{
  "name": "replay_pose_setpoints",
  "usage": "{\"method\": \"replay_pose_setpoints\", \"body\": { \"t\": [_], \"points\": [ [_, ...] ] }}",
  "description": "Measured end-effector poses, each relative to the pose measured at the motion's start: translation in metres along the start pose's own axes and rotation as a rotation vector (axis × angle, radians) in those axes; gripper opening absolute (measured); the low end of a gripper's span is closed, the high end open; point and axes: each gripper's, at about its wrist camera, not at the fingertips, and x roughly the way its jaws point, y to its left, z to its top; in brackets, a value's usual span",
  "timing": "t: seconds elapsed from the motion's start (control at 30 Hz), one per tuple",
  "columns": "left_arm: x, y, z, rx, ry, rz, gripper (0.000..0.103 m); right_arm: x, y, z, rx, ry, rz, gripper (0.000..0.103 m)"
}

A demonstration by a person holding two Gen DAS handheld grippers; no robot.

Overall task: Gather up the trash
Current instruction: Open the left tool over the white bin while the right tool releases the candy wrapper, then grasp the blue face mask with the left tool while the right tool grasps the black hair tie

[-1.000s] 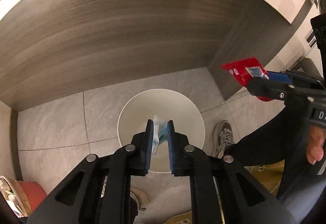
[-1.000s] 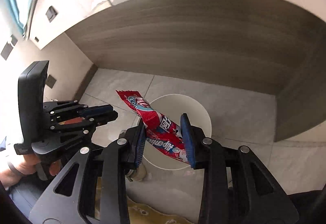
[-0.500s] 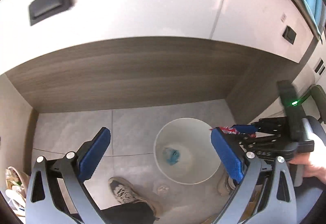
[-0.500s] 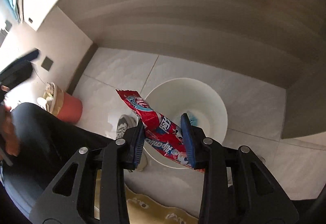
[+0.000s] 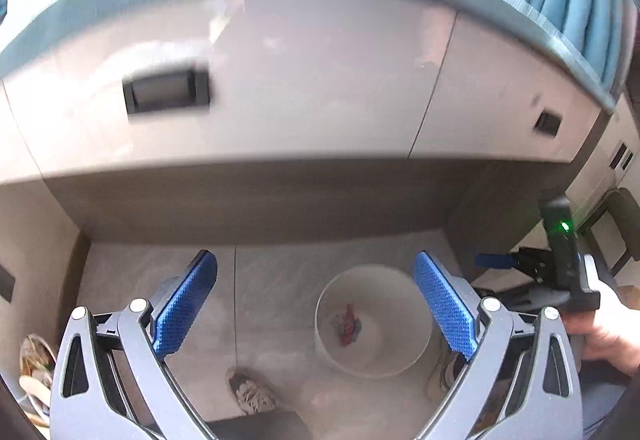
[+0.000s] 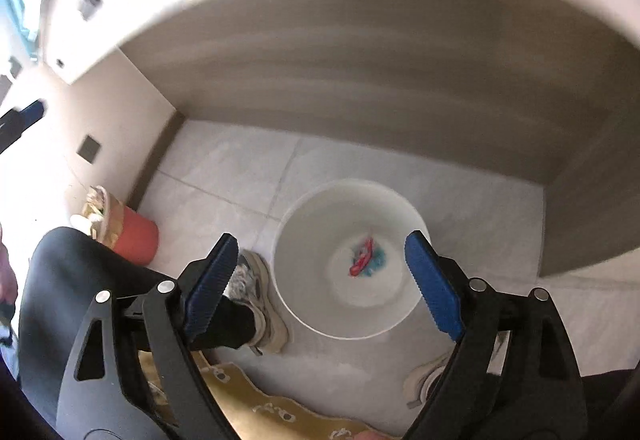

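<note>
**Both my hand-held grippers are empty, and the trash is in the bin**

My left hand-held gripper (image 5: 316, 304) is wide open. Its two blue pads (image 5: 186, 308) stand far apart and nothing is between them. It touches nothing. It hangs in the air, pointing down at the floor (image 5: 276, 280).

My right hand-held gripper (image 6: 320, 280) is opening right now. Its blue pads (image 6: 434, 284) are far apart and do not press on anything. Nothing is held between them. Looking down through the gap, I see the white bin (image 6: 304, 236) far below.

The bin is round and stands on the pale floor tiles, under the counter (image 5: 280, 80), near a dark wood wall (image 6: 380, 72). Two bits of trash lie at the bottom of it. One is a red wrapper (image 6: 362, 260). It lies on top of a blue wrapper (image 6: 378, 264), and they touch. From my left camera they look like one small red and blue heap (image 5: 349, 322), and it is blurry.

My shoe (image 6: 256, 292) is just beside the bin on one side, and my other shoe (image 6: 430, 376) is near it on the other side. A red tub (image 6: 134, 240) full of stuff stands by the wall, well apart from the bin. A yellow mat (image 6: 256, 400) lies on the floor near my feet.

From the left camera I can see my right hand (image 5: 608, 332) gripping the black handle.
</note>
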Motion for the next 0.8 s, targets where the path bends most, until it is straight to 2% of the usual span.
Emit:
{"method": "replay_pose_setpoints", "body": {
  "t": [0.13, 0.23, 0.27, 0.37, 0.43, 0.5, 0.57, 0.67, 0.73, 0.8],
  "points": [
    [-0.029, -0.01, 0.033, 0.034, -0.092, -0.003, 0.097, -0.072, 0.018, 0.014, -0.084, -0.147, 0.041, 0.083],
    [-0.045, -0.019, 0.074, 0.052, -0.145, 0.007, 0.097, -0.135, 0.029, 0.036, -0.127, -0.282, 0.075, 0.097],
    [-0.049, -0.021, 0.087, 0.055, -0.161, 0.013, 0.097, -0.156, 0.03, 0.044, -0.128, -0.33, 0.072, 0.098],
    [-0.062, -0.026, 0.146, 0.057, -0.204, 0.02, 0.097, -0.211, 0.026, 0.075, -0.122, -0.447, 0.09, 0.098],
    [-0.062, -0.031, 0.192, 0.071, -0.209, 0.032, 0.097, -0.235, 0.023, 0.096, -0.12, -0.494, 0.068, 0.098],
    [-0.06, -0.029, 0.23, 0.078, -0.216, 0.064, 0.097, -0.248, 0.022, 0.117, -0.133, -0.497, 0.014, 0.098],
    [-0.04, -0.031, 0.266, 0.075, -0.204, 0.071, 0.097, -0.25, 0.027, 0.139, -0.15, -0.484, -0.069, 0.098],
    [-0.011, -0.023, 0.315, 0.035, -0.135, 0.045, 0.096, -0.241, 0.022, 0.175, -0.16, -0.42, -0.169, 0.098],
    [0.012, -0.021, 0.331, 0.032, -0.11, 0.044, 0.093, -0.239, 0.007, 0.195, -0.141, -0.389, -0.165, 0.098],
    [0.036, -0.02, 0.34, 0.048, -0.073, 0.065, 0.084, -0.232, 0.002, 0.215, -0.117, -0.392, -0.149, 0.098]
  ]
}}
